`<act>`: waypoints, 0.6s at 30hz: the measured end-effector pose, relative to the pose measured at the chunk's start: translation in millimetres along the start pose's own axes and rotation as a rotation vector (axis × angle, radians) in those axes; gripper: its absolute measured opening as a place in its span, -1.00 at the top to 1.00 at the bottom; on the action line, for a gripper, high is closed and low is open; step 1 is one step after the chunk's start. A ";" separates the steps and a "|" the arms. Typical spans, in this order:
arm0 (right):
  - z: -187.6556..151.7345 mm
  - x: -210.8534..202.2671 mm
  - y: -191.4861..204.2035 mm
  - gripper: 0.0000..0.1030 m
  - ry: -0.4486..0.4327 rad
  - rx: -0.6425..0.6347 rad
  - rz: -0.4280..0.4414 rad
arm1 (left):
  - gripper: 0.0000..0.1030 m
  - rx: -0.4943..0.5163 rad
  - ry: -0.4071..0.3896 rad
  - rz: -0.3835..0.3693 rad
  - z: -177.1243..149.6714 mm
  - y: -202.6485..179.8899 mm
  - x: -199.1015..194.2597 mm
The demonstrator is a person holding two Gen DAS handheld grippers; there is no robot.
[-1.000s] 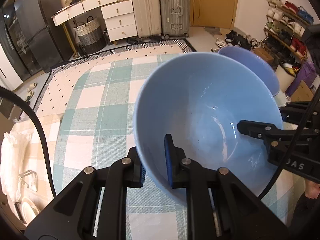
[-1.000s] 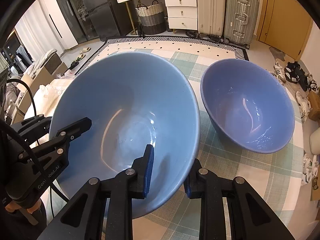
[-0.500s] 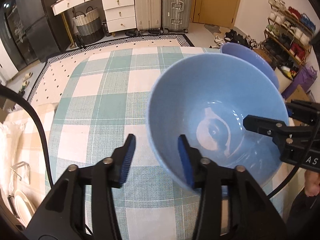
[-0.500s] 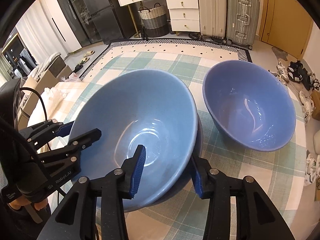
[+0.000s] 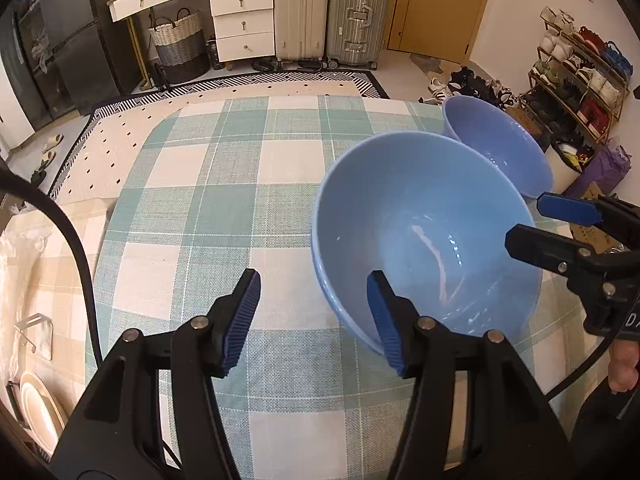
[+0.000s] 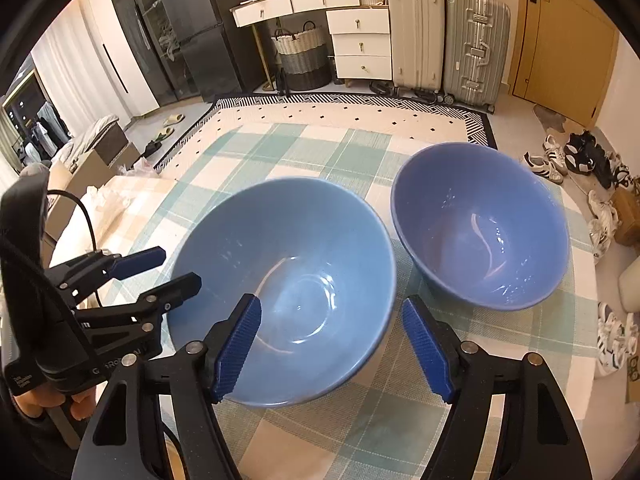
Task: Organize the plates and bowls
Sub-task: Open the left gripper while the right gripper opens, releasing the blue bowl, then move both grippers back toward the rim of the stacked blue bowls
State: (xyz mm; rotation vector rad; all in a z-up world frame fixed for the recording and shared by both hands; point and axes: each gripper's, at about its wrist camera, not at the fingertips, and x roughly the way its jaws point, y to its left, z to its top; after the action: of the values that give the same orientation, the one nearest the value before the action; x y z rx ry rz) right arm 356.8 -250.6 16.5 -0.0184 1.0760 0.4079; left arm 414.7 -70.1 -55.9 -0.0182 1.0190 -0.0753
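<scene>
A light blue bowl (image 5: 424,236) (image 6: 288,280) stands on the green-and-white checked tablecloth (image 5: 224,216). A darker blue bowl (image 5: 500,148) (image 6: 480,224) stands just beyond it, towards the right edge. My left gripper (image 5: 314,316) is open, its right finger in front of the light bowl's near rim, the left finger beside it. My right gripper (image 6: 332,344) is open at the light bowl's near right side. Each gripper shows in the other's view, the right one (image 5: 560,228) and the left one (image 6: 160,272), on opposite sides of the bowl.
The table's edges curve away on the left (image 6: 132,208) and right (image 6: 576,280). Cream plates (image 5: 36,408) stand in a rack low at the left. On the floor beyond are a rug, drawers, suitcases (image 5: 332,12) and shoes (image 6: 576,160).
Both grippers have opened and let go of the light blue bowl, which was held and has come down onto the cloth. Both have drawn back from it.
</scene>
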 end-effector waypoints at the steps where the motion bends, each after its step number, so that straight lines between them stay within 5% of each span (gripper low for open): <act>1: 0.1 -1.4 -1.0 -0.47 -0.002 0.002 -0.002 | -0.14 0.001 -0.004 -0.003 0.4 -0.7 -1.0; 6: -2.1 -10.6 -10.2 -0.61 -0.012 0.020 0.013 | -0.43 0.007 -0.025 -0.029 2.4 -6.1 -9.7; 15: -7.3 -31.9 -15.1 -0.84 -0.064 0.029 0.029 | -0.60 0.030 -0.064 -0.053 7.3 -15.9 -30.9; 18: -7.8 -41.9 -17.4 -0.84 -0.085 0.041 0.047 | -0.84 0.038 -0.085 -0.052 8.7 -20.0 -41.8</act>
State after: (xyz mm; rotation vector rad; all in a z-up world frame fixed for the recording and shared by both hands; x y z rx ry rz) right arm 338.9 -281.5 45.5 0.0606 1.0019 0.4251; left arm 399.3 -87.3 -14.8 -0.0131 0.9316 -0.1401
